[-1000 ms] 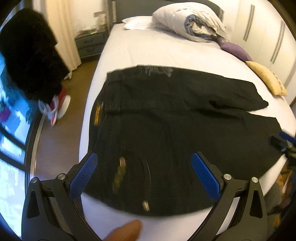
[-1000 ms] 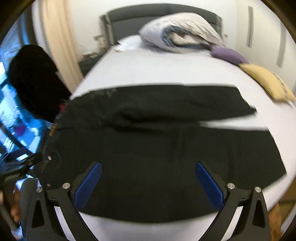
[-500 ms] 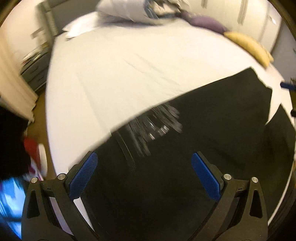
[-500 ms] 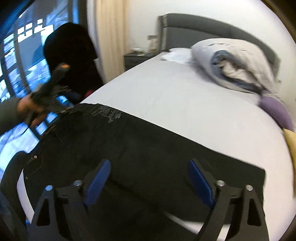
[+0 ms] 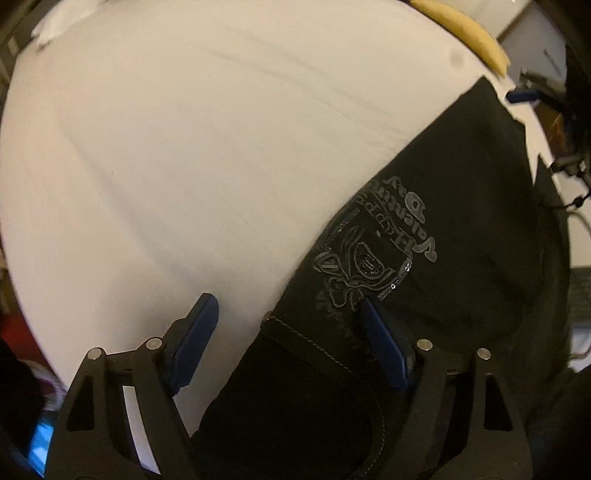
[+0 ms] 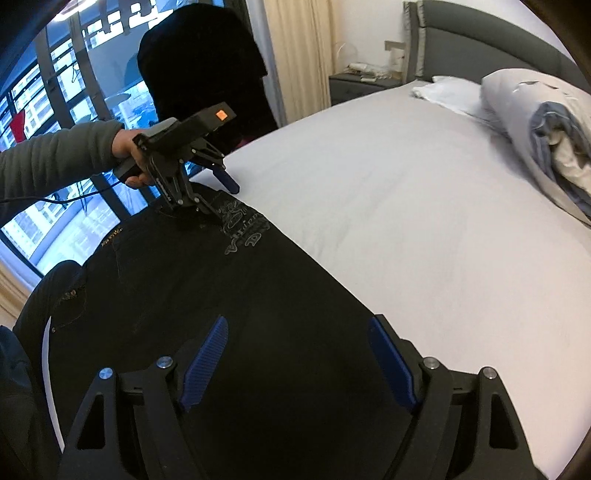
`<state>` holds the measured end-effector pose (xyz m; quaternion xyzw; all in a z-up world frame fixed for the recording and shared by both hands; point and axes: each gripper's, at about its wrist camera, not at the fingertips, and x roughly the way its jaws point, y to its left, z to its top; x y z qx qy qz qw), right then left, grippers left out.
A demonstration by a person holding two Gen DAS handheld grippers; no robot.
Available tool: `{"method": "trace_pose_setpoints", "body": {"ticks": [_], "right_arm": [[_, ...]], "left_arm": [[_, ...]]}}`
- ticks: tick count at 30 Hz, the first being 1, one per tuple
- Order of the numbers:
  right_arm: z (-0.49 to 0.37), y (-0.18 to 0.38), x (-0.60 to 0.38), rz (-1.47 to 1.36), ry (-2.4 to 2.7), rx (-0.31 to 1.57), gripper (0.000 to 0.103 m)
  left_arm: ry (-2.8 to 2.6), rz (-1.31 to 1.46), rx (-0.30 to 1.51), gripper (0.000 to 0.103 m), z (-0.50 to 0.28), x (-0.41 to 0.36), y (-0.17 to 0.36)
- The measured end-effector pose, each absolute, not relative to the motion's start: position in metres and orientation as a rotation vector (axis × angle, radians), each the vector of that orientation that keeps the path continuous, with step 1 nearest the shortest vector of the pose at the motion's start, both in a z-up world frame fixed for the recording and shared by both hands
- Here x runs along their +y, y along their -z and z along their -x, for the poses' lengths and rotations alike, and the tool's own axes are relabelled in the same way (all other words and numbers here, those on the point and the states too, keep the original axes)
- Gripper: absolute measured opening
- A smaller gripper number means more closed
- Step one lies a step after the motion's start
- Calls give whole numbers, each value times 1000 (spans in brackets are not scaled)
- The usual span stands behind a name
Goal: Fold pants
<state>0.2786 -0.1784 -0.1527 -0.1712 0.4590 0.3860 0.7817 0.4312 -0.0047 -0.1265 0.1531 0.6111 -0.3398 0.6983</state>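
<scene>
Black pants (image 6: 192, 295) lie spread flat on a white bed (image 6: 406, 206), with a grey printed emblem (image 5: 373, 254) near the waistband. My left gripper (image 5: 291, 325) is open and low over the far waistband corner, one finger over the sheet and one over the emblem. It also shows in the right wrist view (image 6: 225, 203). My right gripper (image 6: 299, 350) is open and empty above the far edge of the upper pant leg. The right gripper's blue tip (image 5: 521, 96) shows past the leg hem.
A rolled duvet (image 6: 546, 125) and white pillow (image 6: 450, 90) lie at the grey headboard (image 6: 491, 48). A yellow cushion (image 5: 465, 33) lies on the bed's far side. A dark garment on a chair (image 6: 207, 70), a nightstand (image 6: 358, 83) and windows stand left of the bed.
Both grippers have moved from the near side across the pants to their far edge. The left one has dropped close over the waistband corner. Both stay open.
</scene>
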Motion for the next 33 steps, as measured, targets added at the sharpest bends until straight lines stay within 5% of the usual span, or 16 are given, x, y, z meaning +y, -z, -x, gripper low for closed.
{"method": "trace_pose_setpoints", "body": {"ticks": [3, 7, 11, 19, 27, 33], "right_arm": [[-285, 164, -173, 379, -853, 1028, 78], [-293, 175, -166, 407, -852, 1067, 72], [-310, 182, -157, 471, -837, 1101, 66], [-323, 188, -145, 588, -847, 1130, 57], [-338, 193, -135, 654, -852, 1179, 56], [-339, 190, -131, 673, -874, 1224, 19]], "left_arm": [[770, -329, 1369, 76, -435, -4, 128], [768, -346, 1374, 33, -442, -10, 122], [752, -449, 1288, 14, -424, -13, 109], [710, -572, 997, 8, -391, -10, 59], [715, -608, 901, 8, -366, -9, 45], [714, -614, 904, 8, -363, -6, 46]]}}
